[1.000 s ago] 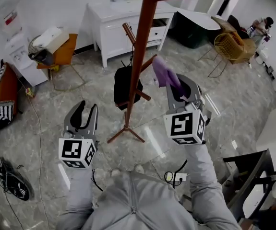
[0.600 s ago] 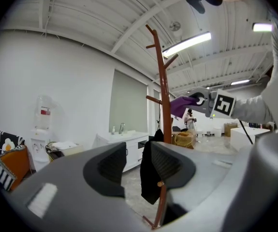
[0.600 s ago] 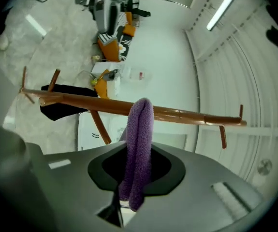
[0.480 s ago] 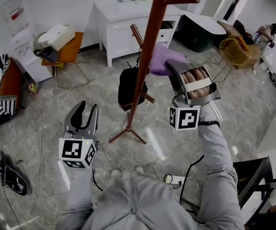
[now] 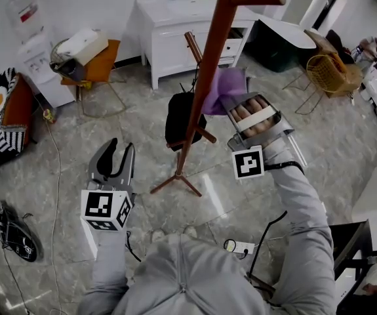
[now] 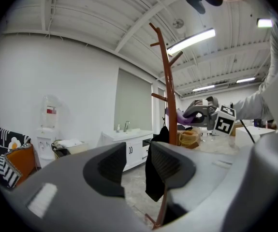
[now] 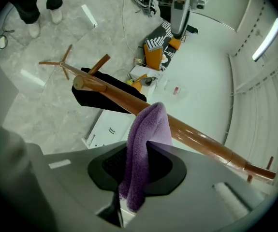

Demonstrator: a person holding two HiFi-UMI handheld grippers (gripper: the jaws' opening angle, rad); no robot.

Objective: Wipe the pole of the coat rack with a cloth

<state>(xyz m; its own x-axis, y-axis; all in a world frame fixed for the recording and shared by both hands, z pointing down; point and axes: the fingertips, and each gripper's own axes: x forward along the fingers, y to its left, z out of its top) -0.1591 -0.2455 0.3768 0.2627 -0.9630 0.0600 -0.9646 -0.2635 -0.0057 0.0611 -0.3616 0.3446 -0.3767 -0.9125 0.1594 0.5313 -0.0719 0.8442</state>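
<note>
**Purple cloth on the pole**

The right gripper [image 5: 235, 105] pinches a purple cloth [image 5: 226, 84] tight between its jaws. The cloth rests against the right side of the brown pole [image 5: 204, 77], about halfway up and just above a black bag [image 5: 178, 120] hanging on the rack. The left gripper [image 5: 117, 155] is low on the left, well apart from the pole. Its jaws are a little apart with nothing in them. The cloth looks soft, light and floppy, so a firm pinch near its middle seems best. The pole looks hard and smooth. The rack may tip if pushed hard.
</note>
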